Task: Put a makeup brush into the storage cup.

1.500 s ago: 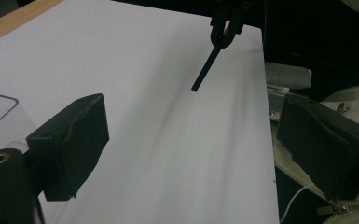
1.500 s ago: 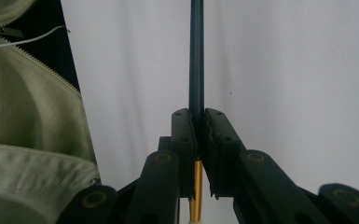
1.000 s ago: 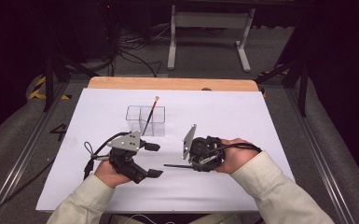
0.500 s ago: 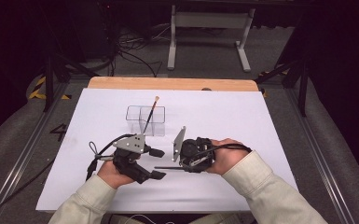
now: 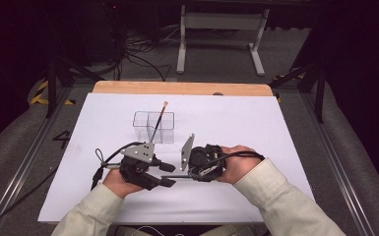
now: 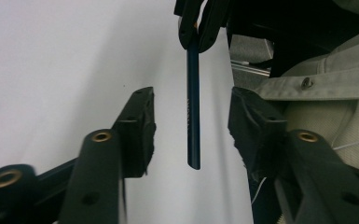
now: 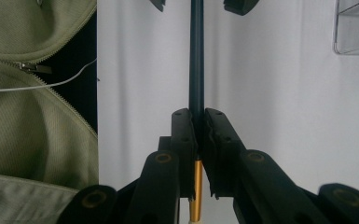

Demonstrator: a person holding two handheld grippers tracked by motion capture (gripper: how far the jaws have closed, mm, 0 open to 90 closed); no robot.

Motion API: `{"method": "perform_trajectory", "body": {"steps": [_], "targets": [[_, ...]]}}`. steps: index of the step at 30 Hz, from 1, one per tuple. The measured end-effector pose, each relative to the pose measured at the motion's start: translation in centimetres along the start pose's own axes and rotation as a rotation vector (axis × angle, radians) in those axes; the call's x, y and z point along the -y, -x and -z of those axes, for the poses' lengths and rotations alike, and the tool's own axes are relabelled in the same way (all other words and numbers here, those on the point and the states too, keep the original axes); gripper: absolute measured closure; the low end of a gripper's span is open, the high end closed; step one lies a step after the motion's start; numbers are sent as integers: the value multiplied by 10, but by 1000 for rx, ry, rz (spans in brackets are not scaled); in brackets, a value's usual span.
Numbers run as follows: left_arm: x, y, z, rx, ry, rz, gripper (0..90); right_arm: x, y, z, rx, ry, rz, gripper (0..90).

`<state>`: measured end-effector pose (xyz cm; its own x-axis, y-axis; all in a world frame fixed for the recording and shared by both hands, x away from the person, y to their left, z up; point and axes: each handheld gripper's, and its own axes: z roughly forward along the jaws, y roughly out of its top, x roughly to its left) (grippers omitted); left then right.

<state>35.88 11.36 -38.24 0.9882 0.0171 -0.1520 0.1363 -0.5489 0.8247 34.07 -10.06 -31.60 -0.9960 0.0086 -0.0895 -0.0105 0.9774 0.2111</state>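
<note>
The right gripper (image 7: 196, 135) is closed on a thin dark-blue brush (image 7: 196, 60), holding it near the gold ferrule (image 7: 195, 191), and the long handle points out toward the left gripper (image 6: 191, 126). In the left gripper view the free end of the brush (image 6: 193, 112) hangs between the two jaws, which stand wide apart and do not touch it. In the high view both grippers are close together over the white sheet (image 5: 275, 128), near the front edge of the table (image 5: 177, 88), with the brush (image 5: 177, 176) lying level between them. Behind them stands a clear box (image 5: 153, 127) with a second brush (image 5: 159, 119) leaning in it. I judge that the brush is very light and stiff, so it will not bend, but the round lacquered handle looks smooth and may slip or roll between hard pads. Held at only one end, it can swing easily. For the left gripper, a good place to take hold seems to be the middle part of the handle, a little back from the tip, with the jaws square across it. The soft end beyond the ferrule is better left alone, since pressing could spoil the hairs.
</note>
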Motion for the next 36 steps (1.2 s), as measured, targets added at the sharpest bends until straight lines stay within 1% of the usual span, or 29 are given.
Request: {"method": "perform_trajectory", "body": {"steps": [2,4,5,6,7,9,10,16,22,26,28,30,33,34,35,36], "targets": [[1,0,0,-2,-7,-1,591,0,0,0,1,-2,6,830],[1,0,-1,-2,-12,-9,630,1,-1,0,0,-7,1,830],[1,0,-1,0,-16,-15,630,1,-1,0,1,-4,2,830],[1,1,-2,2,-18,-14,650,1,-1,0,1,-4,3,830],[0,2,-3,5,-29,-25,670,1,-1,0,1,-3,3,830],[0,3,-4,1,-35,-29,711,1,-1,0,1,-5,8,830],[0,3,-4,-2,-39,-40,729,0,-2,0,0,-3,8,830],[0,5,-4,-26,-55,-49,823,-1,-2,-2,-2,-9,15,830],[0,6,-4,-34,-56,-56,834,-2,-2,-2,1,-8,13,830],[0,8,-4,-59,-53,-78,840,-1,0,-1,6,4,16,830],[0,9,-3,-62,-50,-80,841,0,0,-1,8,7,13,829],[1,10,-3,-71,-39,-94,843,2,0,1,6,23,6,828],[1,9,-3,-74,-46,-100,846,2,0,1,7,29,5,821],[2,9,-2,-74,-33,-99,848,3,1,2,13,45,12,813],[2,9,-1,-71,-18,-95,849,4,2,2,5,56,3,767],[2,9,1,-68,-5,-94,849,5,2,3,7,61,-7,715]]}}
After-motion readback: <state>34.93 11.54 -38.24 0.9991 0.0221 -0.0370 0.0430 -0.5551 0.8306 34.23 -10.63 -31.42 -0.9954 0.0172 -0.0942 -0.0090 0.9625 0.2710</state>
